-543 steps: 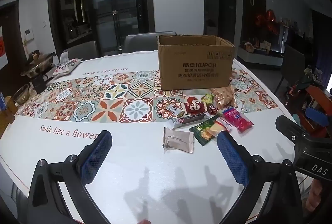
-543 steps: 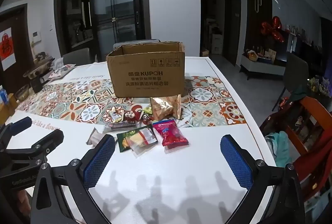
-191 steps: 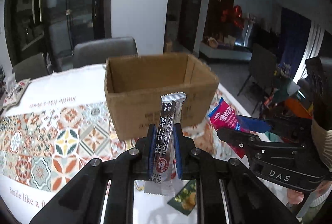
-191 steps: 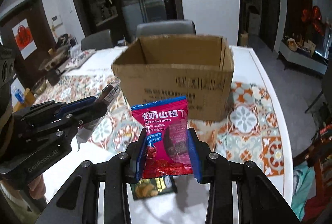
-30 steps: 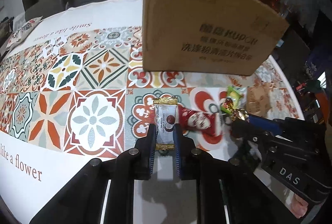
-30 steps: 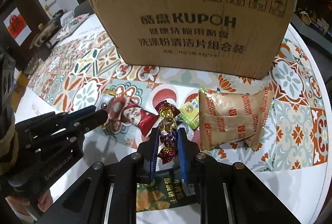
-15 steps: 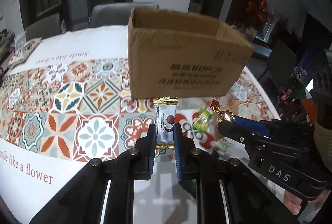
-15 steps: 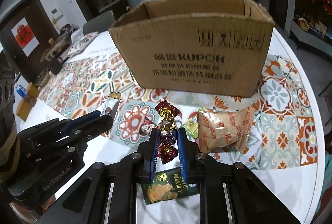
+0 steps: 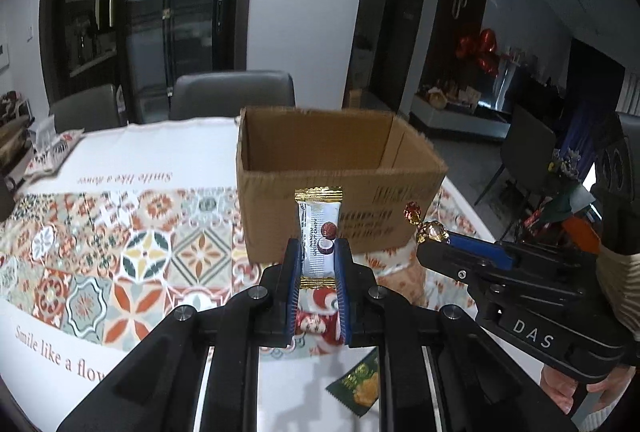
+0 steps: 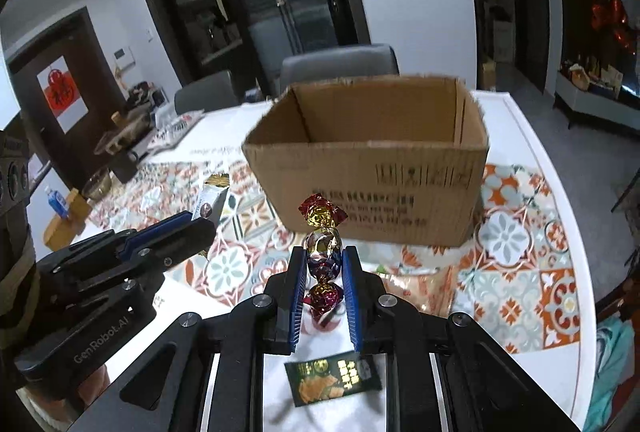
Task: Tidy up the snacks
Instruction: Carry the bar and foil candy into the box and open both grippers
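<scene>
Jaws pressed on snacks on both sides: left gripper [image 9: 319, 274] pinches a white wafer bar [image 9: 319, 232] with gold ends, standing upright between the pads; right gripper [image 10: 323, 284] pinches a foil candy string [image 10: 322, 252] near its middle, top piece sticking up free. Both hang in the air short of the cardboard box [image 9: 336, 191], which sits at 12 o'clock in each wrist view, open top, inside not visible. Risks, as a guess: the candy string is gripped on crinkly foil and could slip or swing out before it clears the box rim; the bar is held low on its length, so it may tip and catch the near wall; the two grippers sit close side by side (right one shows at 3 o'clock in the left view) and could bump over the opening. Green cracker packet [image 10: 335, 378] lies on the desk [image 9: 168, 147] at 6 o'clock, a red wrapped snack [image 9: 318, 320] just behind the left pads, a tan packet near the box foot. Desk has a white cloth with patterned tile band and script lettering. Dim dining room, grey chairs [image 9: 232, 91] at 12 o'clock, dark glass doors, red balloons at 2 o'clock.
</scene>
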The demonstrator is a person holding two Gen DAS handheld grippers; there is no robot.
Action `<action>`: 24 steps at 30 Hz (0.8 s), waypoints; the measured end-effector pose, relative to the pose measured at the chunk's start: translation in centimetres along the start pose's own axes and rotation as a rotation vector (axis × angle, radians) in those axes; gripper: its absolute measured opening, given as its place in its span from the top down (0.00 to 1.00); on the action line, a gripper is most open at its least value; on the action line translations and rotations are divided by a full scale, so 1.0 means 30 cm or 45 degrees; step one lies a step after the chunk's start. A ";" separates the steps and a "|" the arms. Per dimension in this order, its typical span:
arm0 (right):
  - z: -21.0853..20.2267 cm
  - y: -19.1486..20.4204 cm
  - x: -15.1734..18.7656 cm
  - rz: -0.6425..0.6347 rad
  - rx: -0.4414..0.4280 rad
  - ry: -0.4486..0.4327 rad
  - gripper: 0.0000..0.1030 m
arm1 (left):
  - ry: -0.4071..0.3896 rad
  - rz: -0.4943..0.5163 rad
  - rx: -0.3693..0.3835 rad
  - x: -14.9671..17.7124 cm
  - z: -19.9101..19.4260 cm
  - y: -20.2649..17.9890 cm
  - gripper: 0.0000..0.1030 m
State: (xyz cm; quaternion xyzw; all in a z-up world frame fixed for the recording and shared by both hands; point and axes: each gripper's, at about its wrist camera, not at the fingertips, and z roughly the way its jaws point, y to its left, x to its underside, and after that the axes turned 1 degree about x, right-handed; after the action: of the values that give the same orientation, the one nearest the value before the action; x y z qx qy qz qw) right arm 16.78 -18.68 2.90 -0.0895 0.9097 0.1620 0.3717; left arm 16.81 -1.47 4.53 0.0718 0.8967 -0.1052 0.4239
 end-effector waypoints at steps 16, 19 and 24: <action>-0.091 -0.003 -0.171 -0.023 0.032 -0.160 0.81 | -0.122 0.060 -0.001 -0.171 -0.014 -0.010 0.83; -0.094 -0.006 -0.203 -0.034 0.044 -0.178 0.81 | -0.124 0.074 -0.003 -0.199 0.005 -0.011 0.83; -0.073 -0.020 -0.256 -0.042 0.051 -0.178 0.81 | -0.120 0.087 0.012 -0.249 0.046 -0.007 0.83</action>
State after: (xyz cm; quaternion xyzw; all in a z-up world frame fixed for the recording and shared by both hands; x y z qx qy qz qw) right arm 20.97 -19.71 9.65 -0.0855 0.8829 0.1434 0.4388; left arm 22.51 -2.30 9.51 0.0994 0.8723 -0.0982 0.4685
